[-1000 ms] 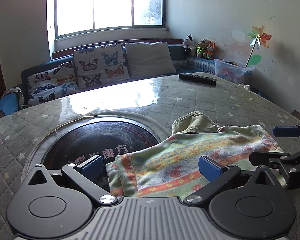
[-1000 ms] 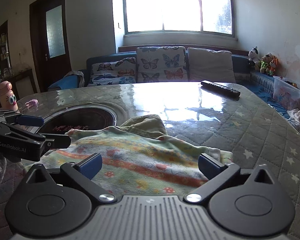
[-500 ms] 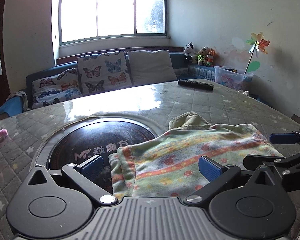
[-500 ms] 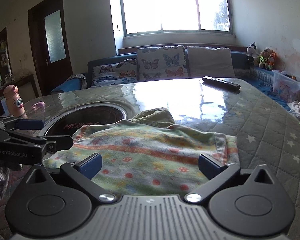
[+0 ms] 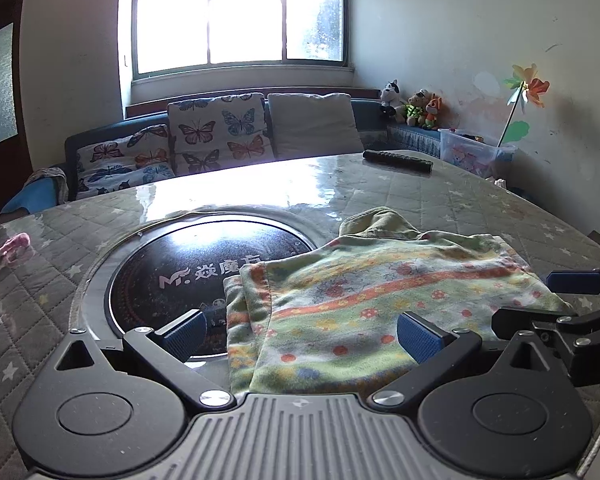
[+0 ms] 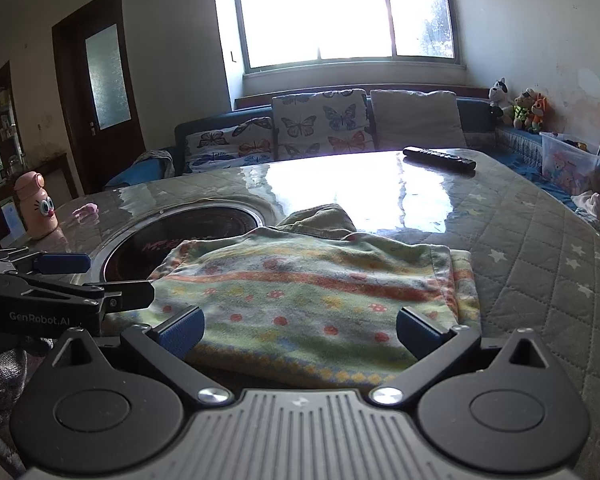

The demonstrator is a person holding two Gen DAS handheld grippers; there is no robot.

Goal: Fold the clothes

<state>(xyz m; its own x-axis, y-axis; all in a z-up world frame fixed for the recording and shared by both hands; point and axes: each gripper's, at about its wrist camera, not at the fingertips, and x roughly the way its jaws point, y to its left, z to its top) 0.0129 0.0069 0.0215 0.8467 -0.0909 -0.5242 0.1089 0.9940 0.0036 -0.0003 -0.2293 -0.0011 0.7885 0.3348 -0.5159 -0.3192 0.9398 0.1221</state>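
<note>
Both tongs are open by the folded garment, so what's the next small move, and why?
Probably lower both tongs onto the near hem of the green floral striped garment and close. The left tongs and right tongs are open, holding nothing, and the garment lies flat, seemingly only part-folded.

Left wrist view sits low over the near table edge, behind the left gripper (image 5: 300, 332), facing the window (image 5: 240, 12) and sofa across the table; folded garment (image 5: 380, 300) close, right of centre, round dark cooktop (image 5: 172, 276) left. Right wrist view sits beside it to the right, behind the right gripper (image 6: 300, 330), same heading, garment centred. Shared: garment, cooktop, remote control (image 6: 440, 157), sofa. Each view catches the other gripper at its inner edge.
</note>
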